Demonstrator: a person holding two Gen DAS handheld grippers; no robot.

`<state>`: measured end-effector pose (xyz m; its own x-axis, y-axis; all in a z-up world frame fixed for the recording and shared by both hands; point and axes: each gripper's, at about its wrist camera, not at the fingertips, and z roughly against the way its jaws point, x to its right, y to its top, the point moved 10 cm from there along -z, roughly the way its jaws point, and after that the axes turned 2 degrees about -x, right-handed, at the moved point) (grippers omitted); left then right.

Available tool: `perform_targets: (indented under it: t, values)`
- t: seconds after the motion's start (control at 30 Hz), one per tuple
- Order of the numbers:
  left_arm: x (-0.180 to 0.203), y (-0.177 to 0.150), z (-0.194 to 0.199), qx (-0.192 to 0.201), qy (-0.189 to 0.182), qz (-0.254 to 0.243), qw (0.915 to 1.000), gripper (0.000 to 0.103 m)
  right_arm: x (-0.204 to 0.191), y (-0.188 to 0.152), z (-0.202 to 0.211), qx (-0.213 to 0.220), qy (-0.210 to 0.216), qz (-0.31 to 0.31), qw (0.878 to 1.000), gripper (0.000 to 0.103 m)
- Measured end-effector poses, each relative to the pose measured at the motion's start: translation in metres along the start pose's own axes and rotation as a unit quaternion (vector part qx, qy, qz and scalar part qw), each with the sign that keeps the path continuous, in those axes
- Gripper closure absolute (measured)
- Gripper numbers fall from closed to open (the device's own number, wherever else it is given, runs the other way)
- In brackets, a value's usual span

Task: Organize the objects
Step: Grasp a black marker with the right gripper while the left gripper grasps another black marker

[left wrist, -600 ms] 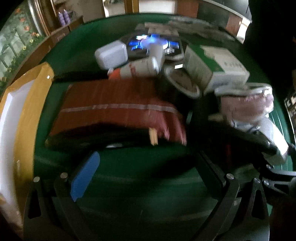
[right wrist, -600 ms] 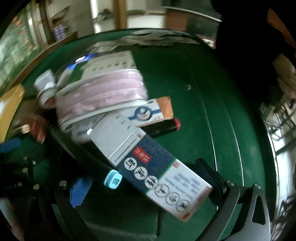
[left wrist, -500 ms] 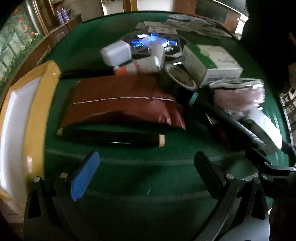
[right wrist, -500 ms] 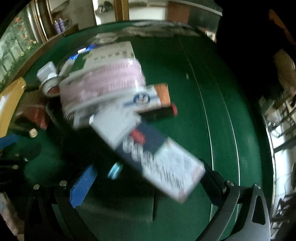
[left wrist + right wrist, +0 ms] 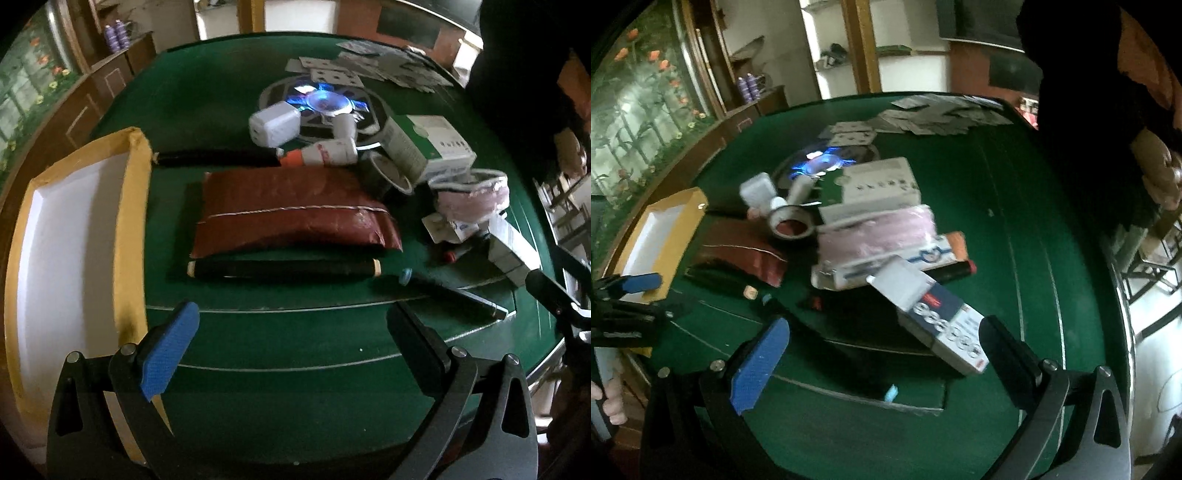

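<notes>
Both claws gape wide, nothing between the jaws. Left claw (image 5: 291, 332) hangs over bare green surface (image 5: 295, 387); just ahead of it lies a black roll (image 5: 284, 268), then the dark red pouch (image 5: 291, 214) touching behind that. Yellow-rimmed tray (image 5: 125, 221), white inside and holding nothing, sits to that claw's left. Further ahead: a second black roll (image 5: 218, 158), white charger block (image 5: 273, 124), white tube with orange cap (image 5: 325, 153), tape ring (image 5: 388, 175), green-white box (image 5: 428, 147).

Right claw (image 5: 886, 350) hovers above the clutter: long blue-white box (image 5: 934, 314) runs from ahead toward its right finger, not gripped. Pink bundle (image 5: 875, 232) and an orange-ended carton (image 5: 945, 247) sit beyond it, stacked on each other, and a black marker with red end (image 5: 955, 271) lies by the carton. A light-blue-tipped pen (image 5: 891, 393) lies close under the claw.

Change since half a second back: both views have pulled up and away, objects look smaller and sharper, more far room shows in the right view. Left claw had the black roll close in front; now clear green surface separates them. Likely means the hands are resetting, no item picked yet. Sorting into the tray seems barely begun.
</notes>
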<state>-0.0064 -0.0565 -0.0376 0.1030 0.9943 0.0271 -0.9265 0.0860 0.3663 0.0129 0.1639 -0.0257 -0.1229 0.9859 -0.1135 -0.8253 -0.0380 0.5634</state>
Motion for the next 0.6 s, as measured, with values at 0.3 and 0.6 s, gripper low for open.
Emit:
perform_targets:
  t: [0.3,0.6]
  values:
    - [-0.004,0.001,-0.003,-0.015,-0.007,-0.015,0.9998,0.0,-0.052,-0.013,-0.013,-0.04,0.089,0.096,0.991,0.035]
    - [-0.007,-0.007,-0.009,-0.032,-0.007,-0.002,0.9994,0.0,-0.092,-0.057,-0.035,-0.116,0.128,0.217,0.961,0.056]
